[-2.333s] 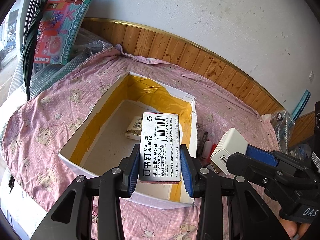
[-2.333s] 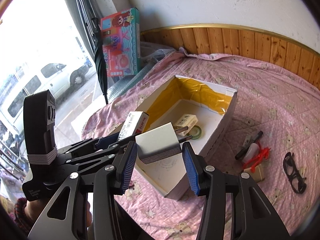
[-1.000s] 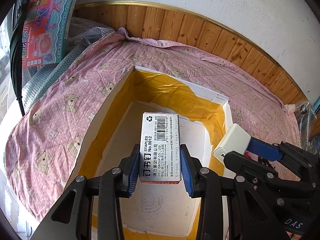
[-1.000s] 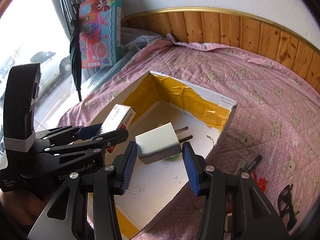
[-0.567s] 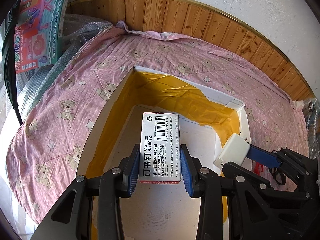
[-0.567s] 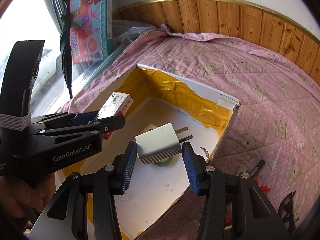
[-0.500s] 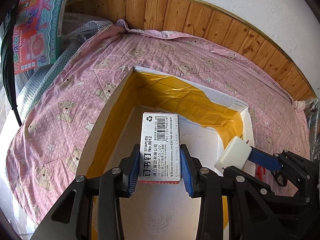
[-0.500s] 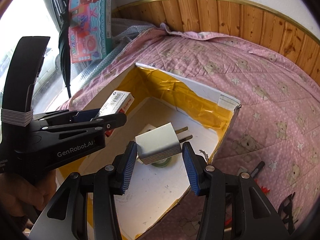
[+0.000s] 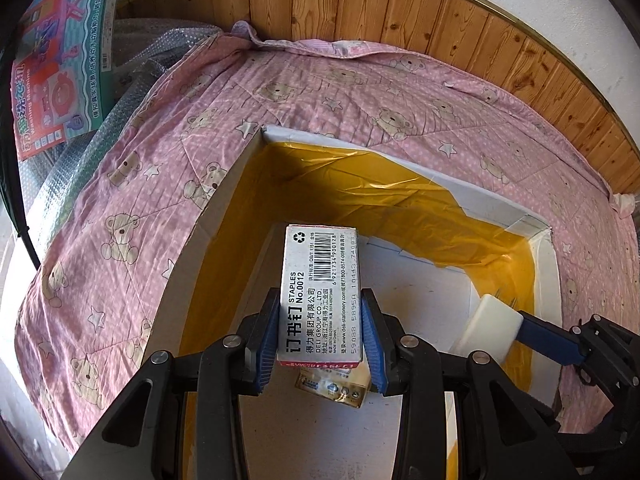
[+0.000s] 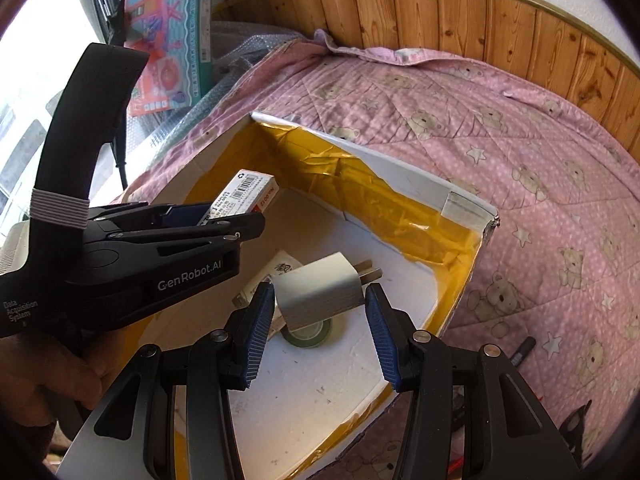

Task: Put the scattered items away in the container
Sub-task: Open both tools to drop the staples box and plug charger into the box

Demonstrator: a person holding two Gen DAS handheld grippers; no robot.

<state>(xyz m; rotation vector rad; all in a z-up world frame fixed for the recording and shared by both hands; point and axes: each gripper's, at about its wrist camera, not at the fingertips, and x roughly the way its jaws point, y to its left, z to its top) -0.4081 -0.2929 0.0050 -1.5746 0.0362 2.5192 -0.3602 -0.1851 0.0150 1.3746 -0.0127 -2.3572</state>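
Pink bear-print quilt [image 10: 500, 128] carries the box [image 10: 468, 208], already holding tape roll [image 10: 308, 334] and packet [image 10: 276, 272]; above it, left gripper [image 9: 320, 340] clamps staples box [image 9: 320, 292], right gripper [image 10: 320, 320] clamps charger plug [image 10: 320, 288], with apparently a pen [image 10: 520, 350] outside.

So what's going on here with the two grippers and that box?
A person is tidying items into the white box on the pink bedspread. The left gripper holds a staples box over it, and the right gripper holds a white plug adapter there too. A tape roll and a small packet already lie inside.
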